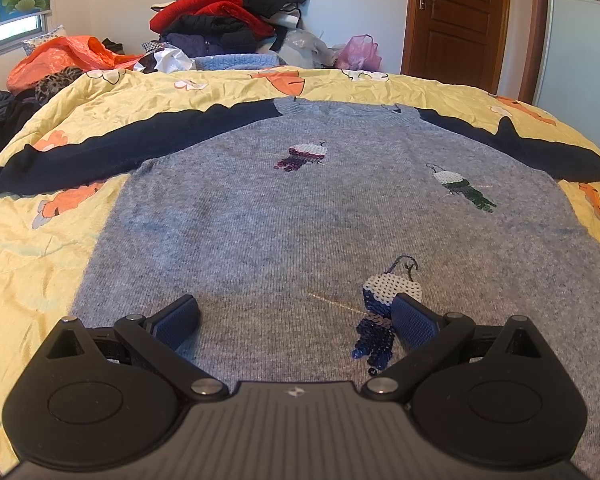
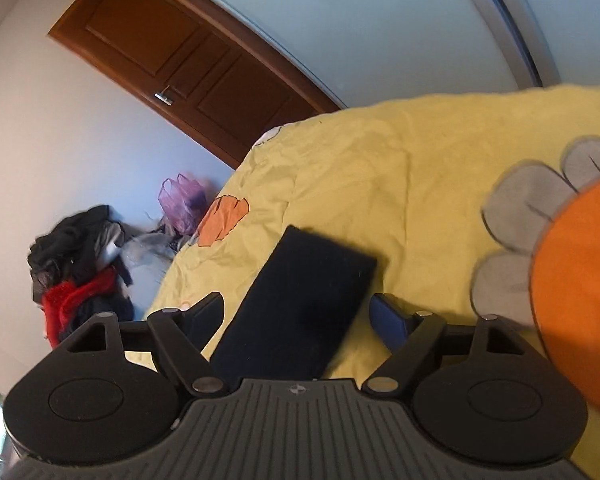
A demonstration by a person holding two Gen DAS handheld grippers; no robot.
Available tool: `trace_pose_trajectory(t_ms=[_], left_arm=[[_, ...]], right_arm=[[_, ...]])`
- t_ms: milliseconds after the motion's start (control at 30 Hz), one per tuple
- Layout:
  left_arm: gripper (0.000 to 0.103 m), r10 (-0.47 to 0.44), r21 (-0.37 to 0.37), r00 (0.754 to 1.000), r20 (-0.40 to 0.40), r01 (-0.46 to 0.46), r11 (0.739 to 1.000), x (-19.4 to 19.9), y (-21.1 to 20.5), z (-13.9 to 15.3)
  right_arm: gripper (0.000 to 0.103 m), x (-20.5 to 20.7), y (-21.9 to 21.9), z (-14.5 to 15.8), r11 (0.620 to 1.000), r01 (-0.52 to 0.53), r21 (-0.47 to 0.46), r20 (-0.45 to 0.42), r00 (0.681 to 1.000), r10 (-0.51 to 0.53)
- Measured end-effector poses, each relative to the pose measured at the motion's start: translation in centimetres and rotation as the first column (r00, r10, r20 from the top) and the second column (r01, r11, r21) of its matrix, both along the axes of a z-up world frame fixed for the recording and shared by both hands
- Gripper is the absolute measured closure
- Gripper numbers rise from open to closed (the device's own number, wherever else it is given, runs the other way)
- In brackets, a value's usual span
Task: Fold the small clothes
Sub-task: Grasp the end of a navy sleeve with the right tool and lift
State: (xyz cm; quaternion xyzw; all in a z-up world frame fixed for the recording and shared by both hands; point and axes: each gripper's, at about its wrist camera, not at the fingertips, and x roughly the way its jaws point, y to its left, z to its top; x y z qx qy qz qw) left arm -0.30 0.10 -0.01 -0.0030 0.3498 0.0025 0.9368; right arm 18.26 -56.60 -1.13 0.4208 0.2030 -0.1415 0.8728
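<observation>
1. Left wrist view: your left gripper (image 1: pixel 296 314) hangs low over the hem part of the grey sweater (image 1: pixel 300 208), jaws spread wide and holding nothing. The sweater lies flat and face up on the bed (image 1: pixel 28 240), with both dark sleeves stretched out to the sides. One finger is just beside the blue sequin patch (image 1: pixel 380 320); if you pinch there, I think the pad can slip on the sequins or catch them.
2. Right wrist view: your right gripper (image 2: pixel 298 312) is also wide open and empty, with the cuff end of the dark sleeve (image 2: pixel 300 304) between the jaws. The picture is tilted and blurred, so I cannot tell if the fingers touch the cloth. If you close too high, you may miss the sleeve or take only one layer.
</observation>
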Motion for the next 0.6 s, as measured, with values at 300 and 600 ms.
trace_pose_trajectory(t_ms=[300, 600], left_arm=[[0.000, -0.002, 0.000, 1.000, 0.000, 0.002, 1.000, 0.2, -0.1, 0.0], [0.000, -0.004, -0.003, 1.000, -0.001, 0.004, 1.000, 0.3, -0.1, 0.0]], right_arm=[[0.090, 2.8, -0.3, 0.1, 0.992, 0.007, -0.130, -0.061, 0.998, -0.015], [0.090, 0.9, 18.7, 7.3, 0.849, -0.381, -0.367, 0.053, 0.902, 0.428]])
